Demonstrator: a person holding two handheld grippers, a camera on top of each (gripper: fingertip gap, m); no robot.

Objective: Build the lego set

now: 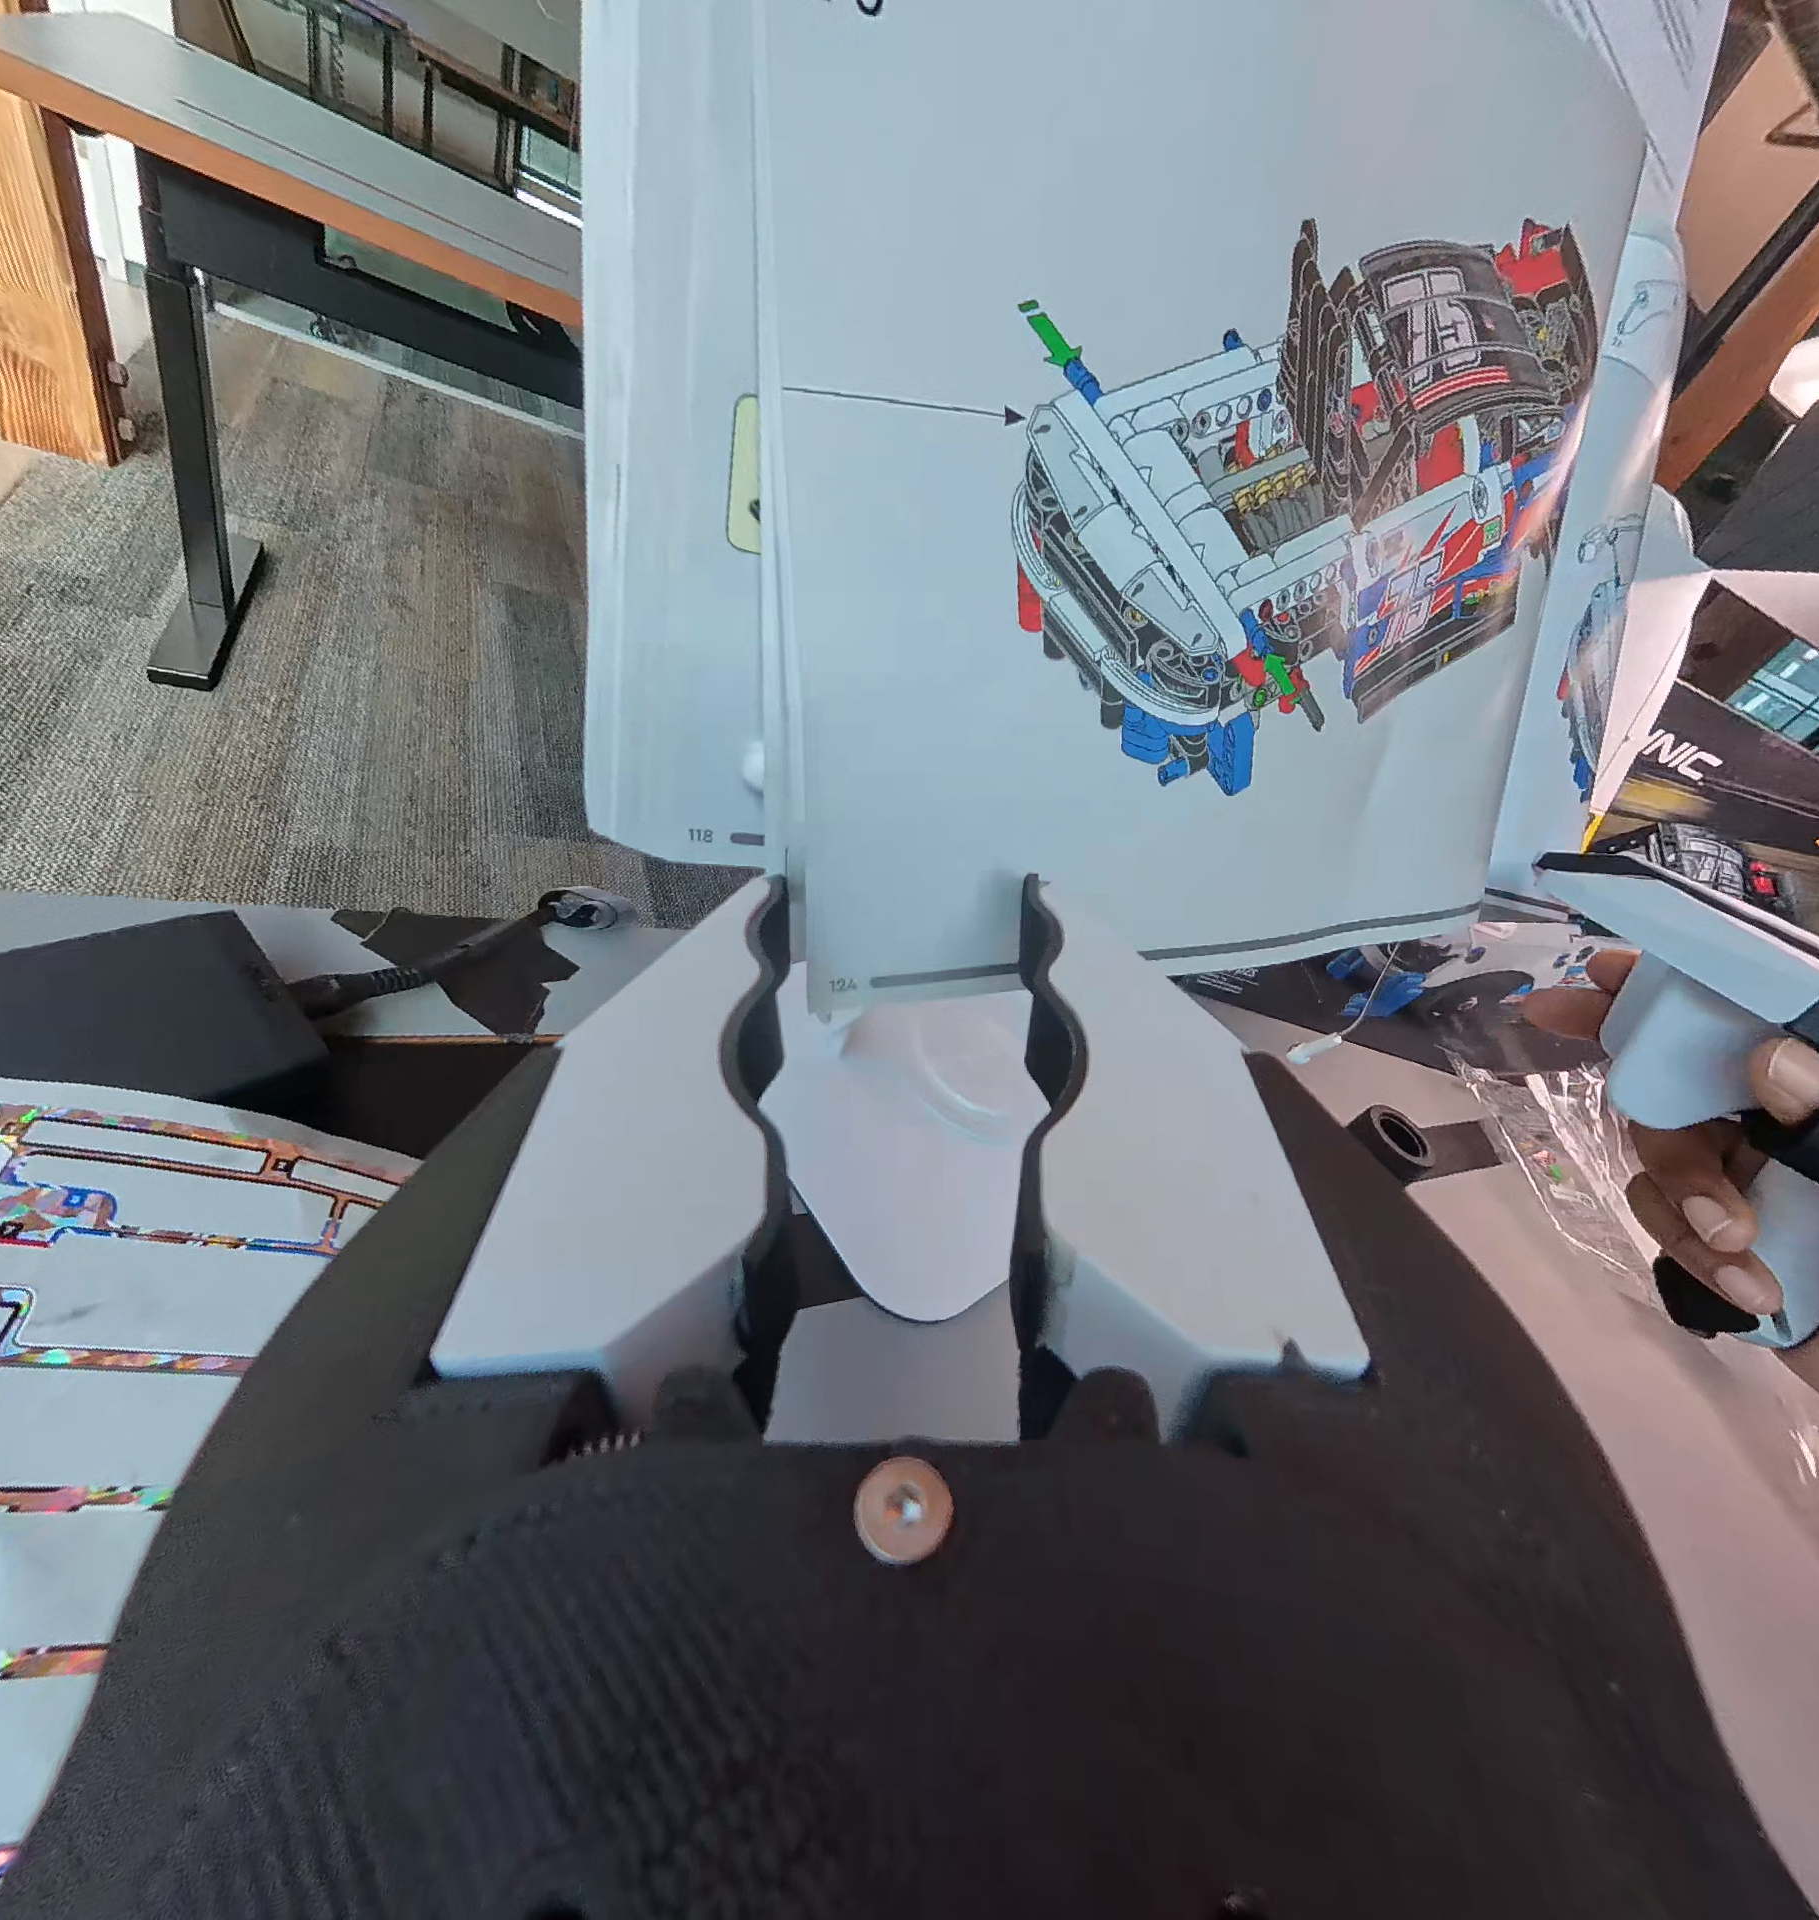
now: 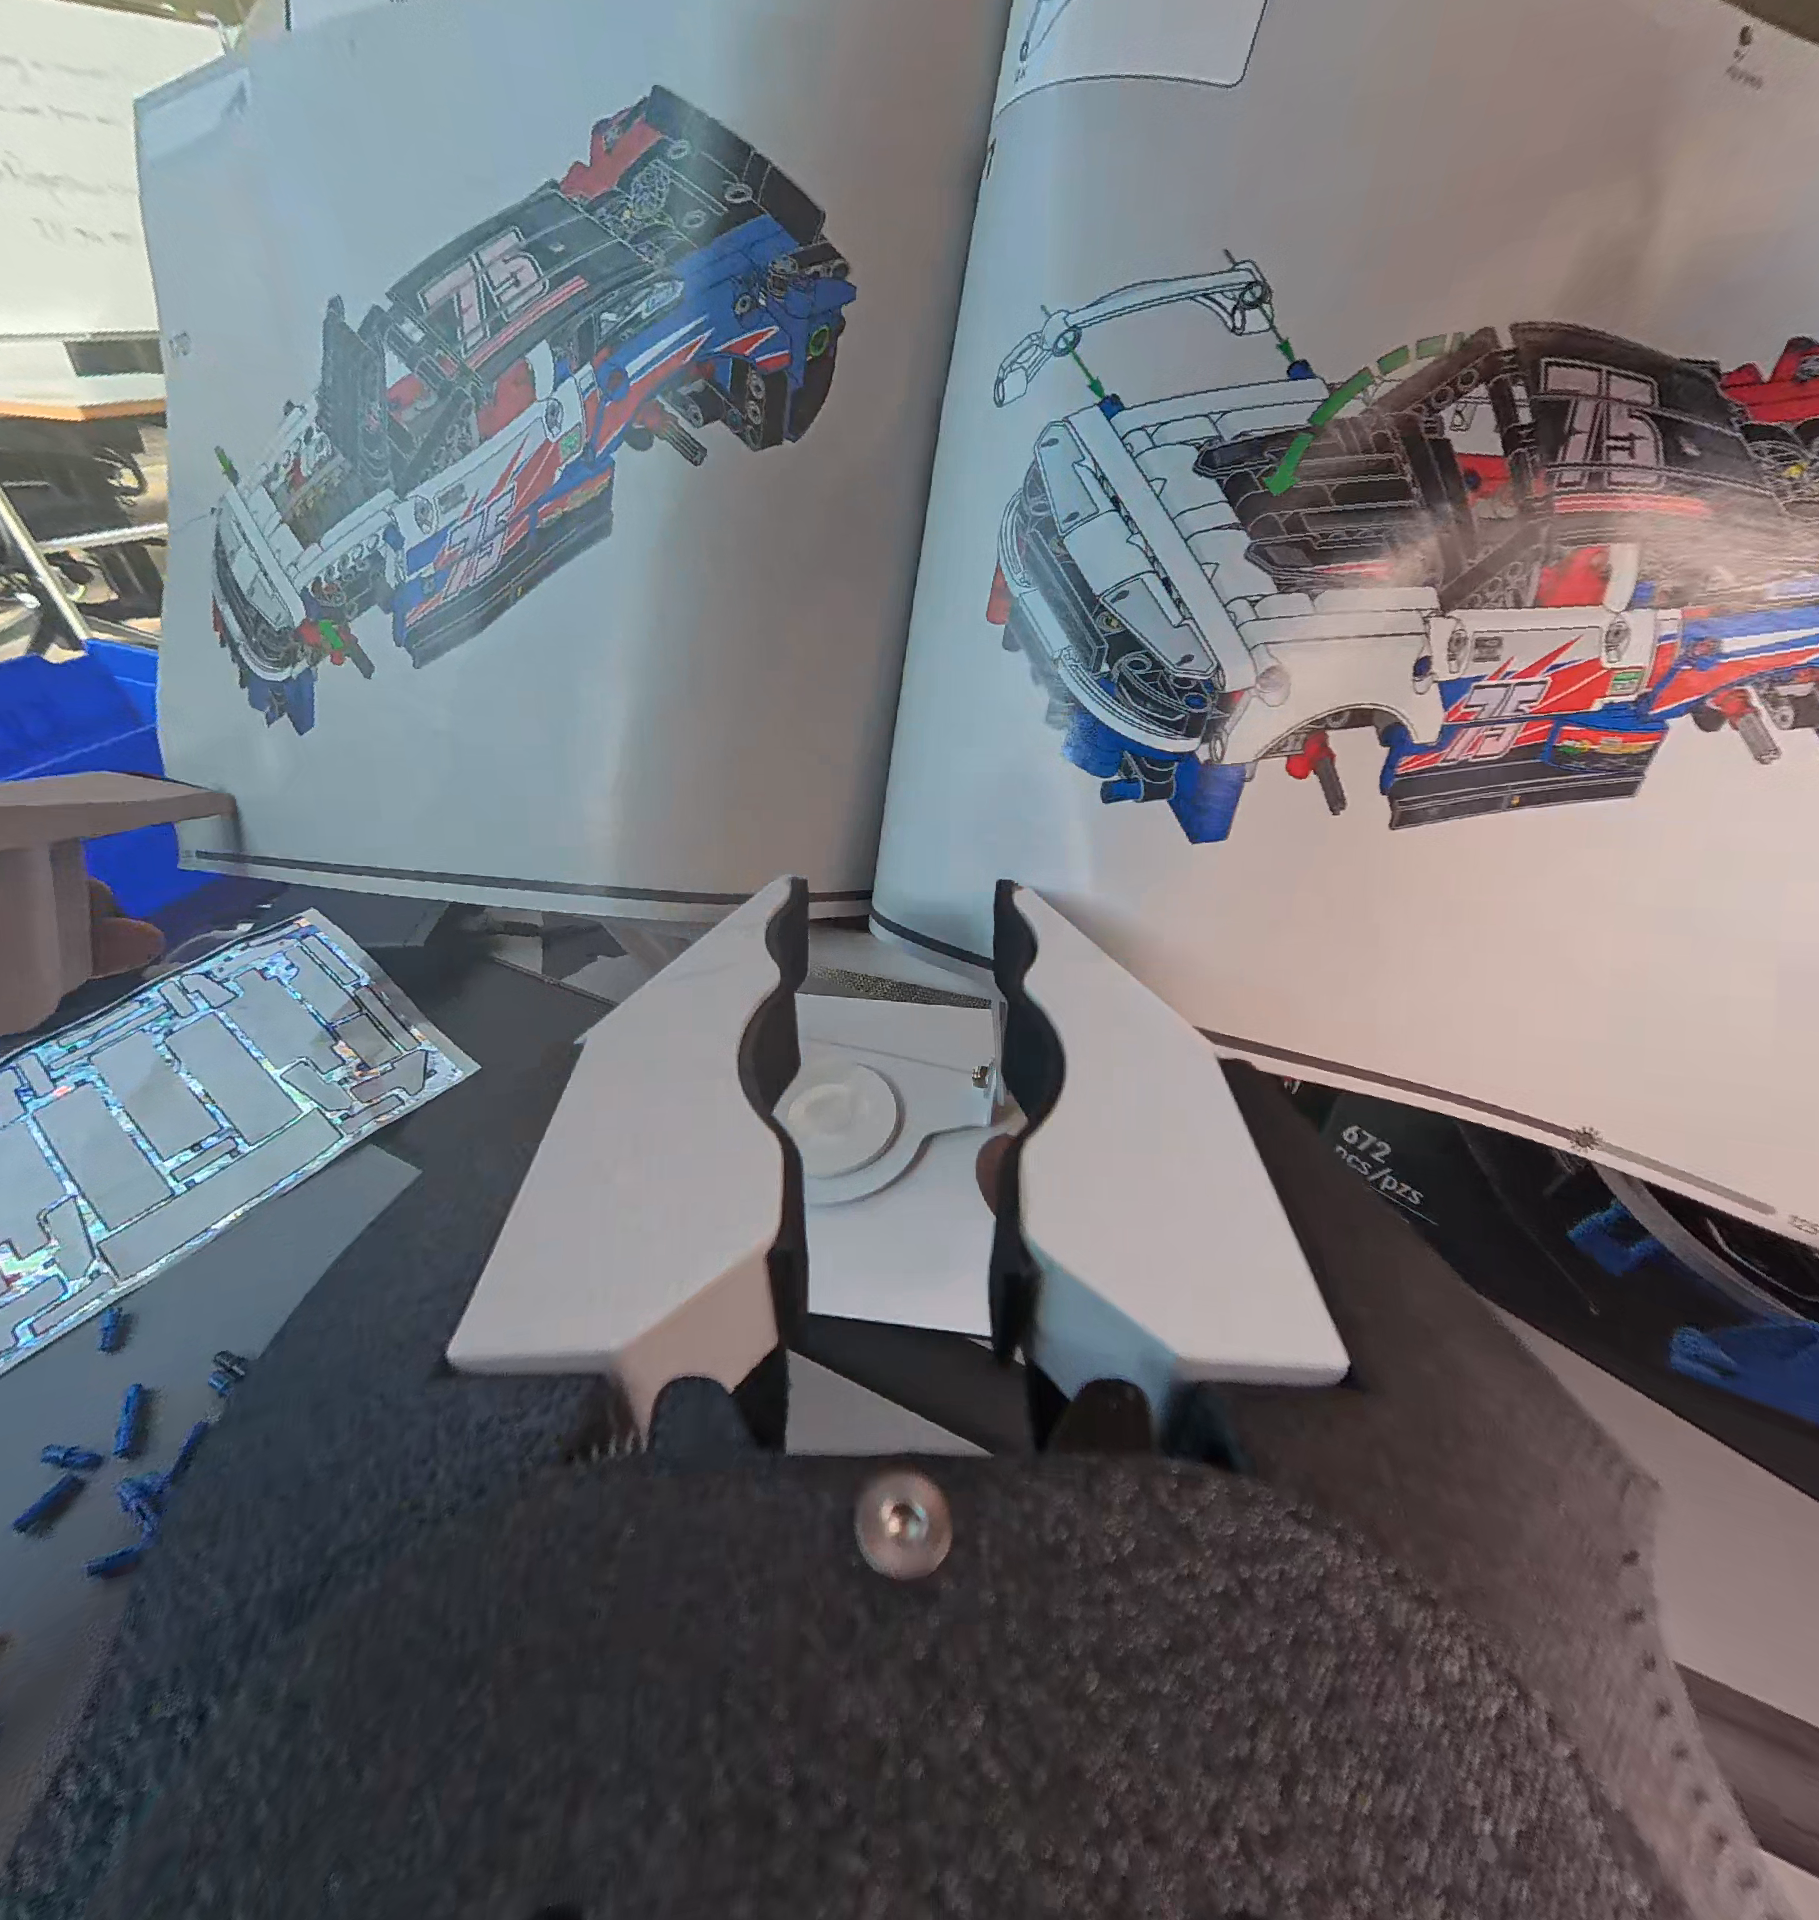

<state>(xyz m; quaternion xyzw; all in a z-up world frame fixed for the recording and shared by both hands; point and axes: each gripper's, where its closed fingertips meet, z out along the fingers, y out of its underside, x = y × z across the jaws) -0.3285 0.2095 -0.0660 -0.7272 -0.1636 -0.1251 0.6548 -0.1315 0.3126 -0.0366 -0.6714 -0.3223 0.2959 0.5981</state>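
Observation:
The Lego instruction booklet (image 1: 1144, 520) stands open and upright on a white stand (image 1: 884, 1164), showing drawings of a race car. My left gripper (image 1: 905, 904) is open at the booklet's bottom edge. A lower page corner hangs between its jaws, close to the left finger, and the jaws stand apart. In the right wrist view the booklet (image 2: 1300, 831) fills the top, and my right gripper (image 2: 900, 904) is open over the stand's base (image 2: 853, 1132), just under the spine. The right gripper, held by a hand, also shows in the left wrist view (image 1: 1715, 966).
A holographic sticker sheet (image 2: 157, 1122) lies to the left; it also shows in the left wrist view (image 1: 105, 1247). Several small blue pins (image 2: 126, 1475) are scattered in front of it. The Lego box (image 2: 1404, 1174) lies under the booklet at right. A black box with a cable (image 1: 126, 997) sits at left.

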